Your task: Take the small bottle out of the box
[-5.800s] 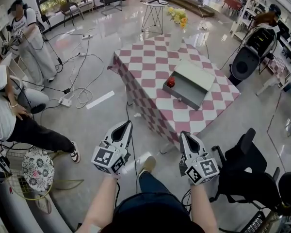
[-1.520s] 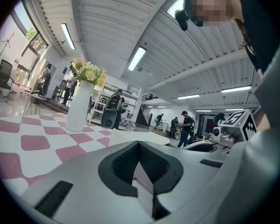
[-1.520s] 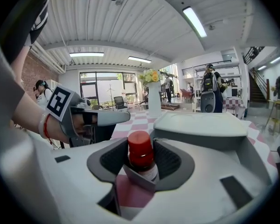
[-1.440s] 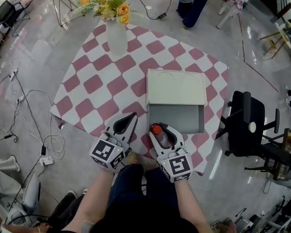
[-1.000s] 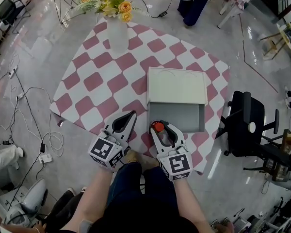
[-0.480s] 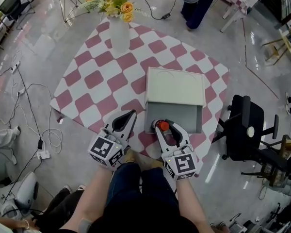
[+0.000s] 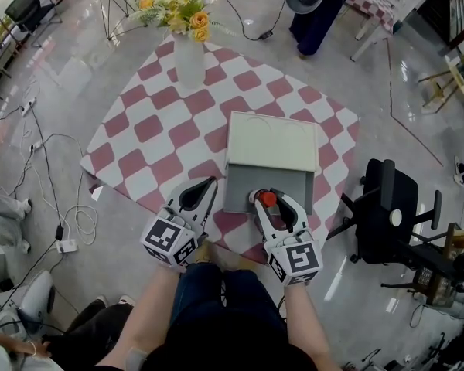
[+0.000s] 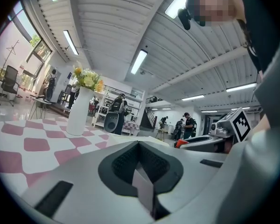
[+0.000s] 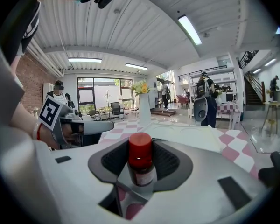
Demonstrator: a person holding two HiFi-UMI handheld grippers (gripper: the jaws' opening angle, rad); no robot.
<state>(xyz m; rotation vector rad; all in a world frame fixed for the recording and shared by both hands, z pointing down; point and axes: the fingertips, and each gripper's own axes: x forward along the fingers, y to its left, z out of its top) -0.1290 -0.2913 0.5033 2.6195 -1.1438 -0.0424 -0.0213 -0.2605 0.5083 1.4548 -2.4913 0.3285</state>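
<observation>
Head view looks steeply down on the desk [image 7: 139,141], draped in a pink-and-white checked cloth. The person stands at its near edge, so both hands reach the box. The box [image 7: 271,141] lies close to that edge. Its pale lid is laid back away from the person and its grey tray [image 7: 243,184] is open toward them, which leaves the inside free to reach from above. A white vase [image 7: 189,62] of flowers stands at the far corner, well apart.

The left tongs [image 7: 209,184] hang just beside the box, level, jaws together on nothing, seemingly parked out of the way. The right tongs [image 7: 267,202] sit over the tray's near rim, tipped slightly down. Their jaws are clamped on the small bottle [image 9: 141,164] below its red cap, keeping it upright. I judge the bottle lifted off the tray floor, not yet carried clear of the box.
</observation>
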